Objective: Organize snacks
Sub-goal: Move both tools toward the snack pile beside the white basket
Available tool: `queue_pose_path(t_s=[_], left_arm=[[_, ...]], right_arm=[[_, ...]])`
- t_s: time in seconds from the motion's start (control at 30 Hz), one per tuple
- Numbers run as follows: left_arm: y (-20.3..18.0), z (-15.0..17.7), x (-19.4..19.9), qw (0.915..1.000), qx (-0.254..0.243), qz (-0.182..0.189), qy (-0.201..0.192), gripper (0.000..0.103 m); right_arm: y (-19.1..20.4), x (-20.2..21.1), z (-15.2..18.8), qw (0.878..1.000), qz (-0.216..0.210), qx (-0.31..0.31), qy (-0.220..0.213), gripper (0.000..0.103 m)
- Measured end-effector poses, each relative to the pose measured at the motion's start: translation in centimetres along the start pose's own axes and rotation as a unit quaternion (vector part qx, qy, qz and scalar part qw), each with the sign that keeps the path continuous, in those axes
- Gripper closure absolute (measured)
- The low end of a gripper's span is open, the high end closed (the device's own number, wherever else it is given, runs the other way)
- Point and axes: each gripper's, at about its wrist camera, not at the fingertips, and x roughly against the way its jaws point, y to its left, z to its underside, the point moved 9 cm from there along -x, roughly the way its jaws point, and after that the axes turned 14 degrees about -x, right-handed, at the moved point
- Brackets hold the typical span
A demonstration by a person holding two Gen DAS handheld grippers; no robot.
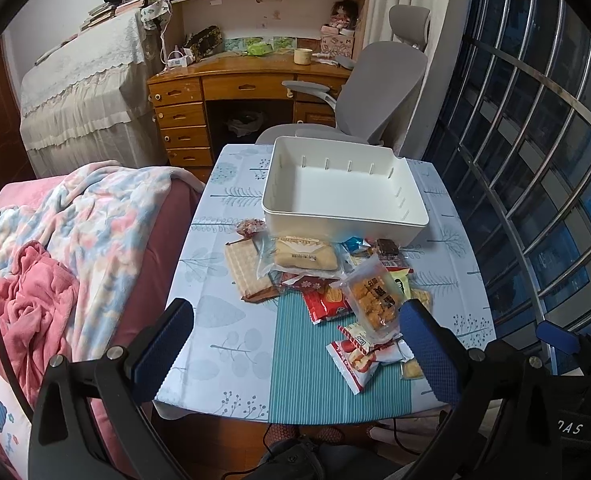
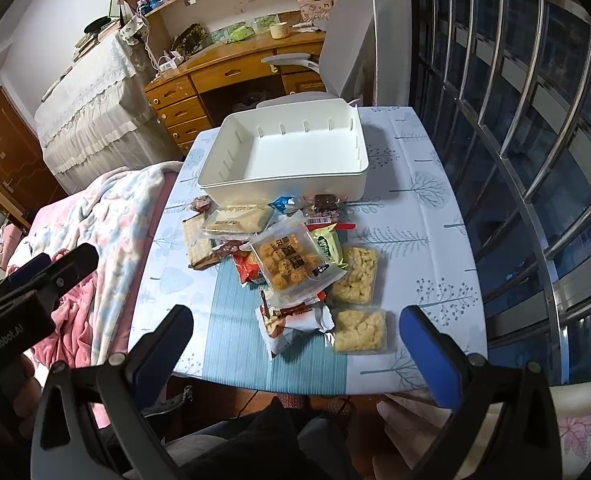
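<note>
A white empty bin (image 1: 379, 222) (image 2: 295, 190) stands at the far side of the small table. Several snack packets lie in a pile in front of it: a clear pack of golden puffs (image 1: 373, 296) (image 2: 289, 264), a bread pack (image 1: 303, 258) (image 2: 239, 218), a wafer pack (image 1: 245, 270), red packets (image 1: 327, 300) and two clear crisp packs (image 2: 359, 330). My left gripper (image 1: 295, 320) is open and empty above the table's near edge. My right gripper (image 2: 295, 328) is open and empty, over the near snacks.
The table (image 1: 231, 344) has a pale leaf-print cloth with a teal strip. A bed with pink and blue blankets (image 1: 55, 248) is at the left. A grey chair (image 1: 379, 92) and wooden desk (image 1: 223, 84) stand behind. Window bars (image 1: 535, 160) are at the right.
</note>
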Motion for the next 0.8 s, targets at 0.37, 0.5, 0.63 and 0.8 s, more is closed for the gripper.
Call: queue_pose_path(t_s=[0.37, 0.5, 0.63, 0.8], left_arm=[[-0.7, 0.7, -0.3, 0.9997, -0.003, 0.004, 0.022, 0.001], [-1.5, 0.9, -0.9, 0.9993, -0.007, 0.009, 0.035, 0.001], [-2.1, 0.8, -1.3, 0.9991, -0.012, 0.008, 0.041, 0.001], [-2.4, 0.5, -1.4, 0.9991, -0.012, -0.002, 0.041, 0.001]], right_arm=[[-1.6, 0.1, 0.1, 1.000, 0.000, -0.006, 0.011, 0.000], [-1.6, -0.3, 0.4, 1.000, -0.005, -0.005, 0.014, 0.000], [-1.7, -0.3, 0.4, 1.000, -0.009, -0.007, 0.015, 0.000], [-2.1, -0.5, -0.1, 1.000, -0.019, -0.006, 0.008, 0.000]])
